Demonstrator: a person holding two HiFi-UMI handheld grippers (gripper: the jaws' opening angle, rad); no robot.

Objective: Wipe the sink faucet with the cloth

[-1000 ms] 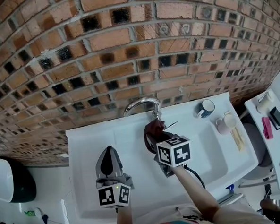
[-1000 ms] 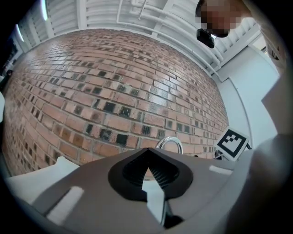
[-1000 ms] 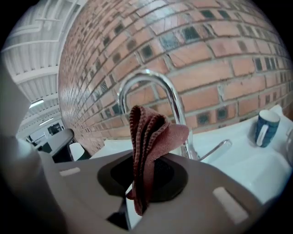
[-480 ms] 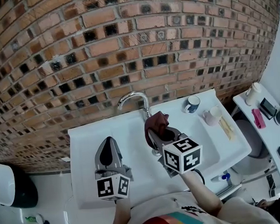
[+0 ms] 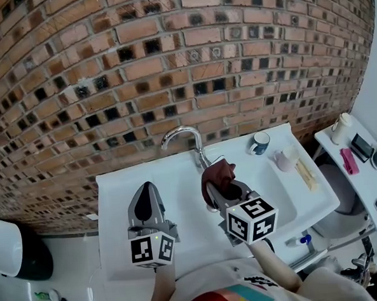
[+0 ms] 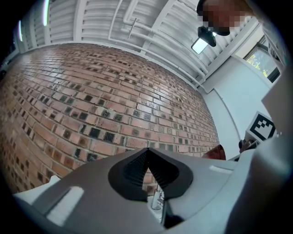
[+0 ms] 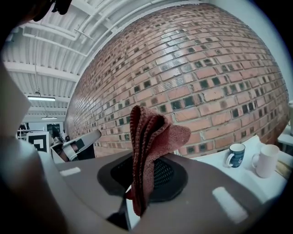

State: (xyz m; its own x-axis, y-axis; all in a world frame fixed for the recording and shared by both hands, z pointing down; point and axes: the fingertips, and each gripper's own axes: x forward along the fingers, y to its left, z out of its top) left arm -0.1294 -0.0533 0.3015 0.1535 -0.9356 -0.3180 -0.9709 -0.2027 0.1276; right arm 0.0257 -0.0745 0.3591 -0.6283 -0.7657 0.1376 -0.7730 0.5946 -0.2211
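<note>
Logged brick wall (image 5: 170, 65) across the whole background. Below it, noted white sink (image 5: 111, 189) set against the wall. Found left claw (image 5: 146, 190) over the sink's left part, pads pressed together, gripping nothing. Found right claw (image 5: 221, 188) over the sink's middle, clamped tight on reddish-brown cloth (image 5: 218, 173), held with folds upright above the pads. Noted curved chrome faucet (image 5: 181, 134) at the sink's back rim. Placed the cloth right at the faucet's lower stem; could not tell whether touching. Spotted blue mug (image 5: 259, 142) and white mug (image 5: 283, 159) on the sink's right rim, apart from both claws.
</note>
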